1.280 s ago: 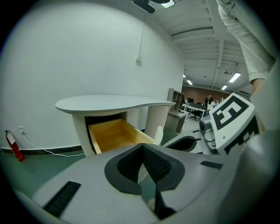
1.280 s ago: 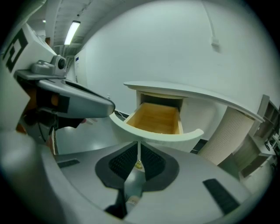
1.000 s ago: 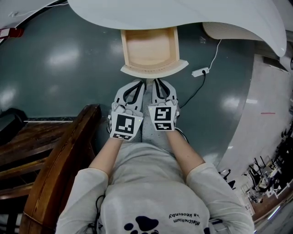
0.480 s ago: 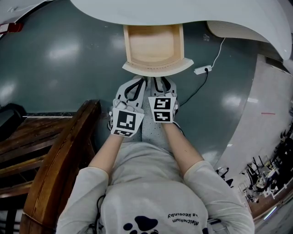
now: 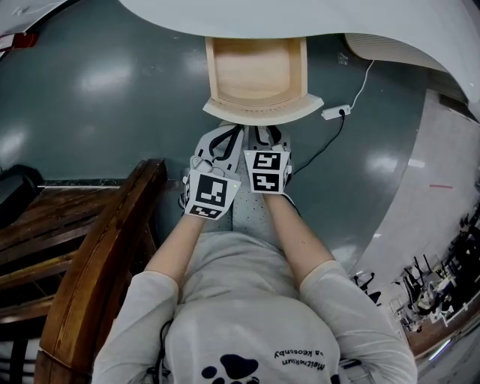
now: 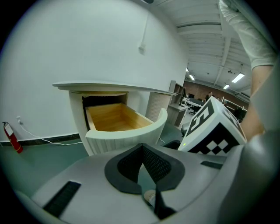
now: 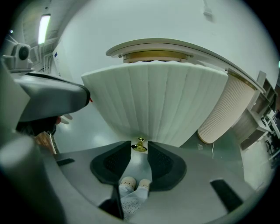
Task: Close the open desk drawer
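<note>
The open drawer juts from under the white desk top; its wooden inside is empty. Its white fluted, curved front faces me and fills the right gripper view. A small brass knob hangs under that front. My right gripper is open by a narrow gap, with the knob just at the fingertips' mouth, not clamped. In the head view it sits right below the front. My left gripper is beside it, shut and empty, slightly back from the drawer.
A dark wooden bench or chair stands close on my left. A white power strip with its cable lies on the floor to the right. A ribbed desk leg stands right of the drawer. A fire extinguisher is by the wall.
Both grippers have moved forward, closer to the drawer front. The drawer itself looks equally far out.
</note>
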`<control>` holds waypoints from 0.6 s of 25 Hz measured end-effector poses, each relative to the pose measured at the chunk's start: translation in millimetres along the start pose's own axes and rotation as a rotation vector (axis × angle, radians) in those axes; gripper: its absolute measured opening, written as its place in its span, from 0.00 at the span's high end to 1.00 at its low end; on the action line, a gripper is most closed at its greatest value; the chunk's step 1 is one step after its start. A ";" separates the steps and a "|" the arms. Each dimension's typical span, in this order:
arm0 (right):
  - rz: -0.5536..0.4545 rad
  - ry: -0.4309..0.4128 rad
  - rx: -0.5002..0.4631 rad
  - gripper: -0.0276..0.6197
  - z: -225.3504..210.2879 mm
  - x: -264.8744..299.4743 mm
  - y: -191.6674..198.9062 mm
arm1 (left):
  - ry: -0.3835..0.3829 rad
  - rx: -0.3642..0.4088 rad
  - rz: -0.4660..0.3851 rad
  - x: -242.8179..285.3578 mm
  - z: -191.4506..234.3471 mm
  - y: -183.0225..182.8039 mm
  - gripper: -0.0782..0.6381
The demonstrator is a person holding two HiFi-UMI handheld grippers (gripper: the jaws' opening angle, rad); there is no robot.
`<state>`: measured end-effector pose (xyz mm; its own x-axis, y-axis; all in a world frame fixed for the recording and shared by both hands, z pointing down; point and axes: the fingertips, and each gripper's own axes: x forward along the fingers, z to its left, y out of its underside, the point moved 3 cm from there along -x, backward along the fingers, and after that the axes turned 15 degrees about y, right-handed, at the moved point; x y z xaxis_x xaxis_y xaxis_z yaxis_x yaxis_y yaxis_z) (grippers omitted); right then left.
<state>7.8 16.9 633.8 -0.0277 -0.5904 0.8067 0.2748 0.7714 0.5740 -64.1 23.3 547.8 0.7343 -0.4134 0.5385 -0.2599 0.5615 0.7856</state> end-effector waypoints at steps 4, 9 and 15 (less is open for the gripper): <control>0.012 -0.007 -0.001 0.79 0.7 3.1 0.3 | -0.001 -0.012 0.008 1.7 3.5 3.7 0.88; 0.027 -0.016 -0.013 0.78 -0.3 3.5 -0.1 | -0.006 -0.029 0.004 3.5 10.4 0.5 0.88; 0.023 -0.026 -0.028 0.78 -0.2 6.8 -6.1 | -0.020 -0.058 -0.011 6.5 16.0 -1.5 0.88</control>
<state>6.0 8.1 635.7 -0.0455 -0.5657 0.8233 0.3020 0.7778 0.5511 -69.0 8.3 555.0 0.7241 -0.4335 0.5364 -0.2148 0.5973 0.7727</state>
